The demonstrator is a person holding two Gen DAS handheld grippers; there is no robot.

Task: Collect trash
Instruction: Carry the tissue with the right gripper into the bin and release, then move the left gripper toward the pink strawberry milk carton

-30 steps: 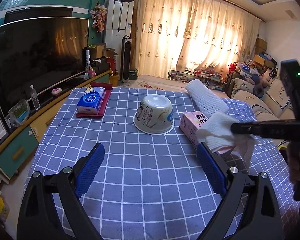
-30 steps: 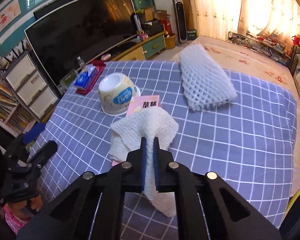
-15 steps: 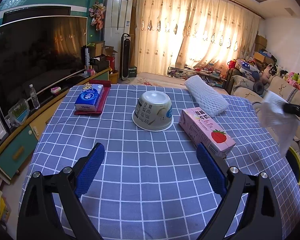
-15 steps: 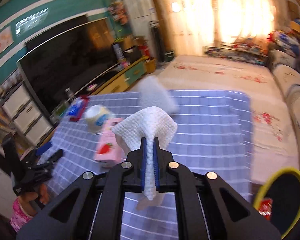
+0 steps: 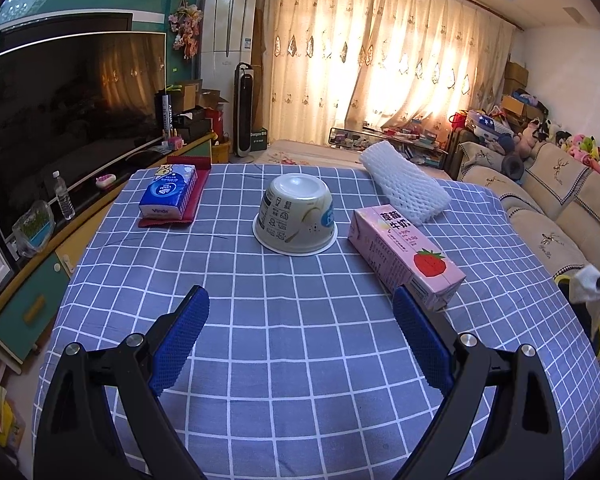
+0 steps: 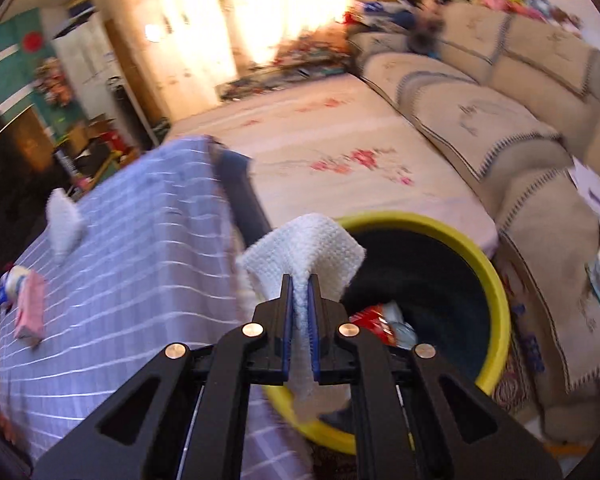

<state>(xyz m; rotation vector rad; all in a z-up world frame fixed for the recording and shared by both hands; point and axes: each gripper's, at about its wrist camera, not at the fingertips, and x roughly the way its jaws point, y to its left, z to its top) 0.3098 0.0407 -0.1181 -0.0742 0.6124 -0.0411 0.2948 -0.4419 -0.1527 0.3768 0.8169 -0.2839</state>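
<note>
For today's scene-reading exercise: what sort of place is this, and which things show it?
Most likely a home living room: a big TV along one wall, a sofa with soft toys opposite, and curtains over a wide window.

My left gripper (image 5: 300, 312) and my right gripper (image 6: 299, 292) are black, with bumpy blue pads (image 5: 182, 340) and shiny round silver screws (image 6: 251, 330).

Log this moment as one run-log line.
right gripper: shut on white textured paper towel, above yellow-rimmed black trash bin | left gripper: open, over blue checked tablecloth
</note>
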